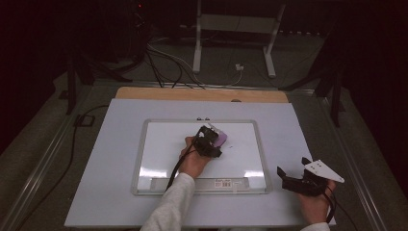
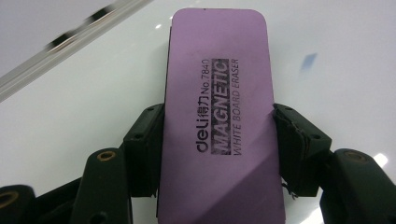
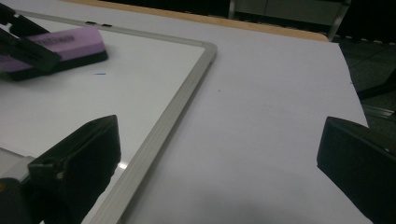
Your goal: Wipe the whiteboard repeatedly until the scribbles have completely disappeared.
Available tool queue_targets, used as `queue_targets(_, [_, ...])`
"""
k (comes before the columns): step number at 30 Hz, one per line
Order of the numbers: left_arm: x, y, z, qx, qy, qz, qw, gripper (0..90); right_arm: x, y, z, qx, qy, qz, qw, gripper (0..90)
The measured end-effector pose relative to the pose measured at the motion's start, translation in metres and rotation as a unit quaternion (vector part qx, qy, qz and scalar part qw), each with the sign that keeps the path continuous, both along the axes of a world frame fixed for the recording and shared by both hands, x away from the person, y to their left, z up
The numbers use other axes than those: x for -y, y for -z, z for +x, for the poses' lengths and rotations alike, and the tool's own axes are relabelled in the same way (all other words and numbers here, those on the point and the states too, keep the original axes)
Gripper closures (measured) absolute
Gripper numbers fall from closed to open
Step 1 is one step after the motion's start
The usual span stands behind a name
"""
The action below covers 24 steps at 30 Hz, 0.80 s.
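A purple magnetic whiteboard eraser point(image 2: 219, 116) lies flat on the whiteboard point(image 1: 163, 149), clamped on both long sides by my left gripper point(image 2: 217, 140). From above, the eraser point(image 1: 220, 138) sits near the board's upper middle with the left gripper point(image 1: 210, 139) over it. A small blue mark point(image 3: 100, 73) shows on the board just right of the eraser point(image 3: 65, 44). My right gripper point(image 1: 293, 166) rests open over the white table point(image 1: 115, 144), off the board's lower right corner, its jaws wide apart with nothing between them.
The whiteboard's metal frame point(image 3: 177, 107) runs between the right gripper and the eraser. A wooden strip point(image 1: 202, 94) edges the table's far side. Cables point(image 1: 163, 62) and a white stand point(image 1: 235, 29) lie on the floor beyond.
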<state>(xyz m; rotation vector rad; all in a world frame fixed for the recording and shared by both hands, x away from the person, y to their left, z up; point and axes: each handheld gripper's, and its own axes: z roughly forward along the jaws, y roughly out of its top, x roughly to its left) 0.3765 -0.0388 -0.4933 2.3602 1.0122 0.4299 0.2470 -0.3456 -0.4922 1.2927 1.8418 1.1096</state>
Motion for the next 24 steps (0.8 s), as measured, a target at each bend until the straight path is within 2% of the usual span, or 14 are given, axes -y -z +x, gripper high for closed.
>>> queue_targets(2, [0.015,-0.001,-0.007,-0.004,0.042,-0.001,0.9991,41.8,0.0,0.0,0.001,0.0,0.0,0.0,1.0,0.0])
queue_targets(3, [0.022,-0.001,-0.011,-0.005,0.068,0.001,0.9977,41.8,0.0,0.0,0.001,0.0,-0.001,0.0,1.0,0.0])
queue_targets(4, [0.029,-0.002,-0.015,0.001,0.09,0.011,0.9959,41.8,-0.001,0.0,0.001,0.0,-0.002,0.0,1.0,0.0])
queue_targets(5, [0.033,-0.004,-0.018,0.011,0.095,0.032,0.9949,41.8,-0.001,0.0,0.001,0.0,-0.002,-0.001,1.0,0.0])
queue_targets(7, [0.033,-0.004,-0.015,0.01,0.08,0.038,0.9961,41.9,-0.001,0.0,0.0,0.001,-0.002,0.0,1.0,0.0])
queue_targets(10, [0.021,-0.003,-0.001,0.009,0.029,0.038,0.9988,41.9,0.001,-0.001,-0.002,0.002,0.001,0.0,1.0,0.0])
queue_targets(13, [0.008,-0.004,0.011,0.016,-0.015,0.06,0.998,41.9,0.004,-0.001,-0.002,0.003,0.003,0.002,1.0,0.0])
queue_targets(14, [0.005,-0.004,0.013,0.01,-0.022,0.056,0.9981,41.9,0.004,-0.001,-0.002,0.002,0.004,0.003,1.0,0.0])
queue_targets(15, [0.005,-0.004,0.014,0.005,-0.023,0.053,0.9983,41.9,0.004,-0.001,-0.002,0.002,0.004,0.004,1.0,0.0])
queue_targets(17, [0.009,-0.005,0.011,0.013,-0.013,0.06,0.998,41.9,0.004,-0.001,-0.001,0.001,0.004,0.003,1.0,0.0])
queue_targets(19, [0.016,-0.004,0.007,0.002,0.015,0.042,0.999,41.9,0.002,0.0,-0.001,0.001,0.003,0.001,1.0,0.0])
queue_targets(22, [0.029,-0.005,-0.002,-0.005,0.055,0.036,0.9978,41.9,0.0,-0.001,-0.001,0.002,-0.001,-0.001,1.0,0.0])
queue_targets(23, [0.031,-0.005,-0.004,0.003,0.058,0.045,0.9973,41.9,0.0,-0.001,-0.001,0.002,-0.001,-0.001,1.0,0.0])
queue_targets(24, [0.031,-0.005,-0.004,0.003,0.057,0.046,0.9973,41.9,0.0,-0.001,-0.001,0.002,-0.001,-0.001,1.0,0.0])
